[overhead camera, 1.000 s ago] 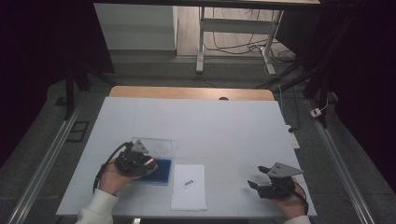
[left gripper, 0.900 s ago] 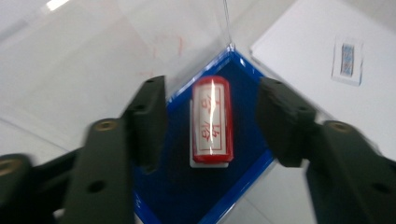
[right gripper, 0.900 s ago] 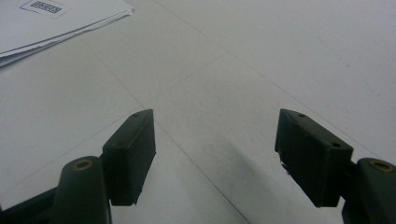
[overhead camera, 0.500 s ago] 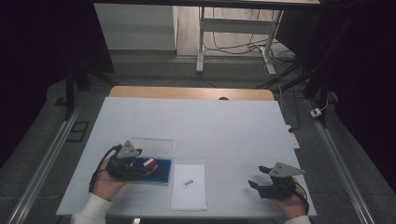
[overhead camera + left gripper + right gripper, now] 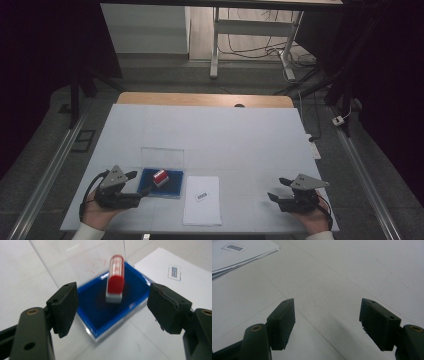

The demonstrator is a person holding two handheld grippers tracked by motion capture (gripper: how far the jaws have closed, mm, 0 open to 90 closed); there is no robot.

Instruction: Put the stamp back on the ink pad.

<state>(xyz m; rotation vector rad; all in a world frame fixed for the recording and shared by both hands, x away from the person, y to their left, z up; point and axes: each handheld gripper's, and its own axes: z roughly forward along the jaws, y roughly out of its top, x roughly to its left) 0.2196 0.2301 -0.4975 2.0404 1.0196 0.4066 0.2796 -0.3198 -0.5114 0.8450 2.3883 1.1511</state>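
A red stamp with a white band (image 5: 160,176) (image 5: 115,277) rests on the blue ink pad (image 5: 171,189) (image 5: 100,312), whose clear lid (image 5: 162,155) (image 5: 75,260) stands open behind it. My left gripper (image 5: 140,183) (image 5: 112,290) sits just left of the pad and points at it. Its jaws have just been opening and now stand open and short of the stamp, nothing between them. My right gripper (image 5: 276,188) (image 5: 327,302) hovers open over bare table at the front right, holding nothing.
A white sheet of paper with a small printed label (image 5: 202,205) (image 5: 162,262) (image 5: 234,257) lies right of the ink pad. The white table top (image 5: 225,135) stretches back to a wooden strip. Metal rails run down both sides.
The left gripper let go of the red stamp, leaving it on the blue pad, and drew back to the left with open jaws. The right gripper stayed put.
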